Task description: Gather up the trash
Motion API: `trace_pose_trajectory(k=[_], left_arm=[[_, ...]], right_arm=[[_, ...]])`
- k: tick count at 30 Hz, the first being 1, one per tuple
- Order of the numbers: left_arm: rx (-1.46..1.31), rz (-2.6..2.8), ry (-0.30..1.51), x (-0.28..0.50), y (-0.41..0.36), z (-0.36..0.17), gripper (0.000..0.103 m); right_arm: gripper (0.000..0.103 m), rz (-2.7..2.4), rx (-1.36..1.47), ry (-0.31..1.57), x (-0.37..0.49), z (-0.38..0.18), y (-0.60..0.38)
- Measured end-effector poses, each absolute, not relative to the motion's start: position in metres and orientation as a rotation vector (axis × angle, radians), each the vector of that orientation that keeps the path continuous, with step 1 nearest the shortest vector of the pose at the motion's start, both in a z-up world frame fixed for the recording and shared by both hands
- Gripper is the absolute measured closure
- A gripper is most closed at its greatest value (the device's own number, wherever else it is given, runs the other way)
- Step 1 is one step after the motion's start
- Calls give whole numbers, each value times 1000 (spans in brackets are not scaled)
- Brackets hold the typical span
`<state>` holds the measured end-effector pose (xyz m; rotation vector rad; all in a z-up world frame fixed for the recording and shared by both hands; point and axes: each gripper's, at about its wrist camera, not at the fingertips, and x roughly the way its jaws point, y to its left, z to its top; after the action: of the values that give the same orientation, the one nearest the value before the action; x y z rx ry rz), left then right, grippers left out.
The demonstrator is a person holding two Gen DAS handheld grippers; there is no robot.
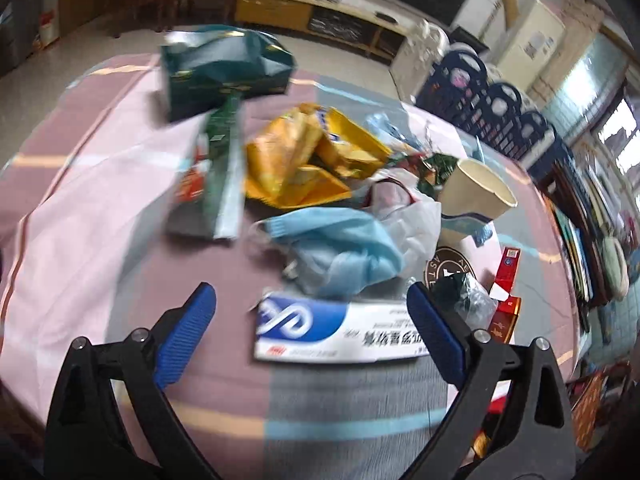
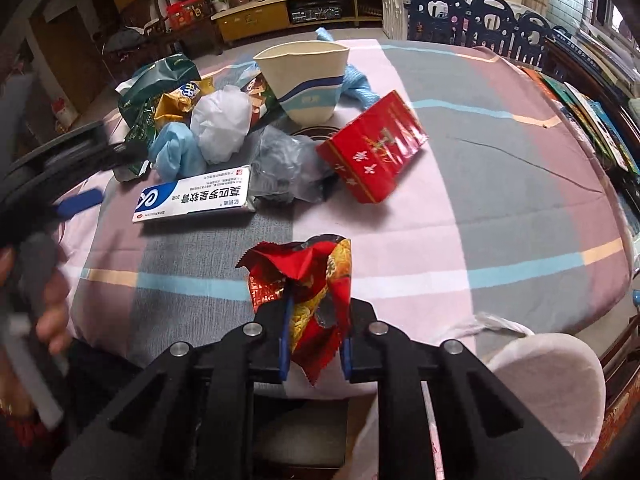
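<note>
Trash lies heaped on a plaid tablecloth (image 2: 480,208). My left gripper (image 1: 310,298) is open, and a white and blue ointment box (image 1: 336,332) lies flat between its blue fingers (image 1: 188,328) without touching them. Beyond it are a blue face mask (image 1: 336,248), a yellow snack bag (image 1: 304,156), a green carton (image 1: 224,72) and a paper cup (image 1: 476,192). My right gripper (image 2: 316,320) is shut on a crumpled red and gold wrapper (image 2: 312,276) near the table's front edge. A red box (image 2: 372,148) and a grey plastic bag (image 2: 284,164) lie behind it.
A person's hand (image 2: 48,312) holds the left gripper at the left of the right wrist view. A white padded seat (image 2: 548,376) stands at the table's near right. A blue playpen fence (image 2: 480,20) and a low cabinet (image 2: 296,12) stand behind the table.
</note>
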<state>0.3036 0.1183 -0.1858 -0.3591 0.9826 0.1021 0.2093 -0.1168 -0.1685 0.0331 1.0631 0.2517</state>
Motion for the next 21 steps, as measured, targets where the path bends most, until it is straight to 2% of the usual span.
trace_pose_trajectory(k=[3, 4, 5, 6, 8, 10, 14, 21], left_arm=[[-347, 69, 999, 322, 102, -198, 8], [-331, 58, 991, 324, 96, -201, 13], [-307, 52, 986, 326, 90, -202, 30], [-271, 42, 997, 329, 83, -205, 40], [-235, 22, 1017, 330, 74, -209, 71], [-221, 16, 1006, 324, 72, -208, 84], [-230, 35, 962, 310, 78, -194, 91], [-274, 108, 843, 237, 93, -147, 91]], right_arm=[[84, 247, 49, 1070, 208, -169, -121], [84, 243, 46, 1068, 208, -169, -122], [84, 238, 45, 1067, 209, -169, -123], [84, 237, 48, 1067, 209, -169, -123], [84, 241, 58, 1066, 209, -169, -124], [84, 241, 58, 1066, 209, -170, -123], [84, 245, 61, 1051, 205, -167, -121], [84, 247, 82, 980, 197, -137, -125]])
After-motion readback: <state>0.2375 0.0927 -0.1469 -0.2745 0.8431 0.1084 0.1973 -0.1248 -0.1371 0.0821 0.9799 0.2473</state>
